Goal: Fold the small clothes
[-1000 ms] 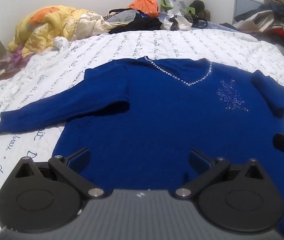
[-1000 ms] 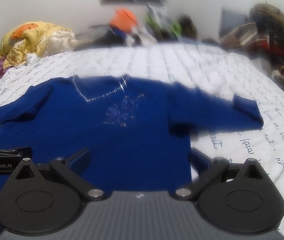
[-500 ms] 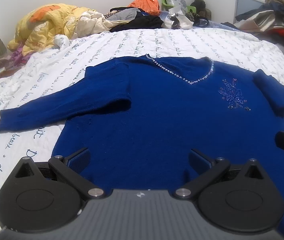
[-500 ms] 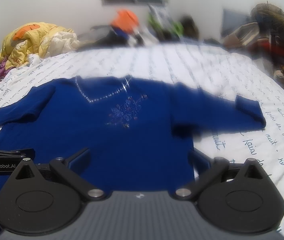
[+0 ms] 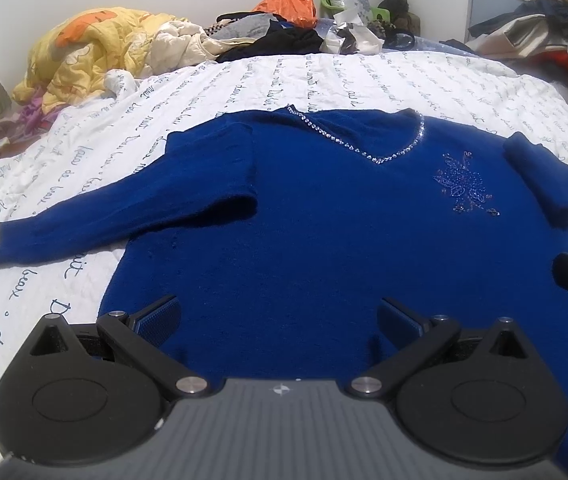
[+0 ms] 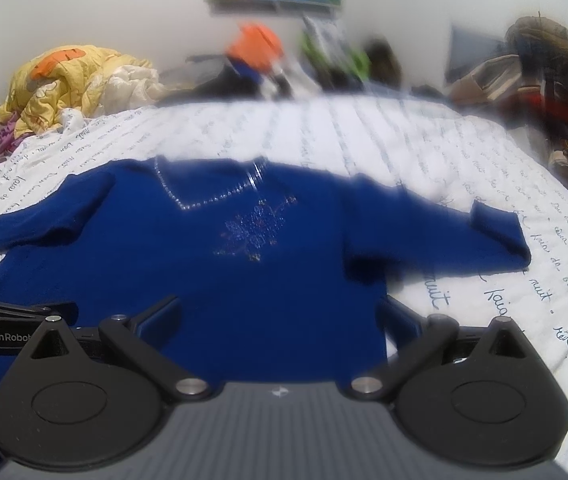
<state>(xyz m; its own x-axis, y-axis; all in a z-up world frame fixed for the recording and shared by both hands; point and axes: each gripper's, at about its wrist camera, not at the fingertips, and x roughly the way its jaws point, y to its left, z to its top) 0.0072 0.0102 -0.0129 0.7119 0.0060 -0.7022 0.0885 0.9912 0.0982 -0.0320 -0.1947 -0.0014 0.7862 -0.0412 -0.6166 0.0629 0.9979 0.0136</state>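
A dark blue sweater (image 5: 323,220) with a beaded V-neck and a beaded flower lies flat, front up, on the bed; it also shows in the right wrist view (image 6: 212,264). Its left sleeve (image 5: 116,216) stretches out to the left and its right sleeve (image 6: 463,240) to the right. My left gripper (image 5: 280,316) is open and empty over the sweater's lower left hem. My right gripper (image 6: 280,316) is open and empty over the lower right hem. Each gripper shows at the edge of the other's view.
The bed has a white quilt (image 5: 323,80) with script writing. A yellow blanket (image 5: 92,56) is heaped at the back left. Clothes and an orange bag (image 5: 291,0) line the far edge. More clothes (image 5: 543,40) pile at the right.
Both views have shifted a little, with the sweater sitting slightly lower in each view than before. The grippers stay open and the sweater has not moved.
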